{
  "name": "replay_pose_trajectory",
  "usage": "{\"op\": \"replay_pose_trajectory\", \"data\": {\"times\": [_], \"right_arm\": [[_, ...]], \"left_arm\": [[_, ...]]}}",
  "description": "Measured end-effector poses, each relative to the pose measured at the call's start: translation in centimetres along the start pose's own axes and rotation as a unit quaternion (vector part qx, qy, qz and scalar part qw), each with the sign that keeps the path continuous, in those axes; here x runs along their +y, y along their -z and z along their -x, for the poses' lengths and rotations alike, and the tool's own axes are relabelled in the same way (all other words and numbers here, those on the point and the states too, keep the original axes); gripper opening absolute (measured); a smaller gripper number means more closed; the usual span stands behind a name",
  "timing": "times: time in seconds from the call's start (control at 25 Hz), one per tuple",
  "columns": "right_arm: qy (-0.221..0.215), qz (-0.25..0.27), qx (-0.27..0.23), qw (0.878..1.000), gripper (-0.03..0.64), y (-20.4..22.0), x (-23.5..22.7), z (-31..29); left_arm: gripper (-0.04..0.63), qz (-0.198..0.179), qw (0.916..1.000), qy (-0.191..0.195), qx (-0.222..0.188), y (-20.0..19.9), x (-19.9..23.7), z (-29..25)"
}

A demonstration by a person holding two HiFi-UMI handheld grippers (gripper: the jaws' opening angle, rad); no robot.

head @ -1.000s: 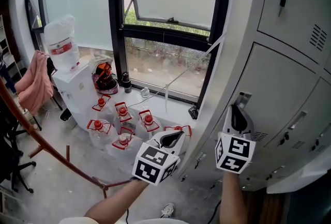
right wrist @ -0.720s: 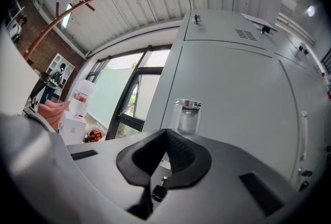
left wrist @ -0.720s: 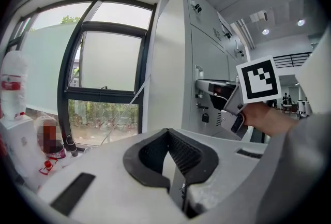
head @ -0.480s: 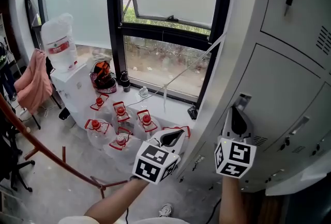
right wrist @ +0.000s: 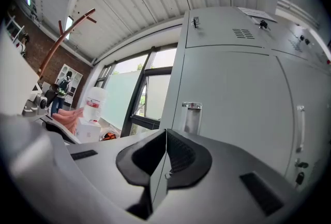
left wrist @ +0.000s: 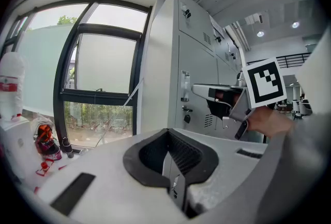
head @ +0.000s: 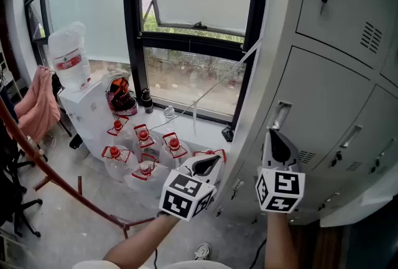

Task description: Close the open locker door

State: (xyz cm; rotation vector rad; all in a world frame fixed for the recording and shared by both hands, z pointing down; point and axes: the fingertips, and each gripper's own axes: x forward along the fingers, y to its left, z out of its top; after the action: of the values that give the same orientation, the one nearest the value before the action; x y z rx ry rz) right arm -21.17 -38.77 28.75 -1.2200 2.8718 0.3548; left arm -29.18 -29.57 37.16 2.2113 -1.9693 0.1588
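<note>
A bank of grey lockers fills the right side of the head view. One tall locker door carries a metal handle, and it looks flush with its neighbours. My right gripper is shut and empty, with its tips just below that handle and close to the door. In the right gripper view the handle stands straight ahead of the shut right gripper. My left gripper hangs shut and empty left of the lockers; it shows again facing the locker side.
A pale panel edge juts out low at the right. Left of the lockers is a black-framed window. On the floor stand several red-capped water jugs, a water dispenser and a red rail.
The lockers and the handle have slid a little to the left in the head view. Both grippers stay shut and hold nearly the same places.
</note>
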Motion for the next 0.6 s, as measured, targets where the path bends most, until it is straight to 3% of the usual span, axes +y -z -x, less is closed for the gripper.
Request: {"op": "replay_pose_trajectory", "data": {"times": [0.6], "right_arm": [[0.025,-0.006,0.036,0.999,0.006,1.1,1.4,9.8]], "left_arm": [[0.006,0.01,0.999,0.042,-0.007,1.1,-5.4,3.9]]}}
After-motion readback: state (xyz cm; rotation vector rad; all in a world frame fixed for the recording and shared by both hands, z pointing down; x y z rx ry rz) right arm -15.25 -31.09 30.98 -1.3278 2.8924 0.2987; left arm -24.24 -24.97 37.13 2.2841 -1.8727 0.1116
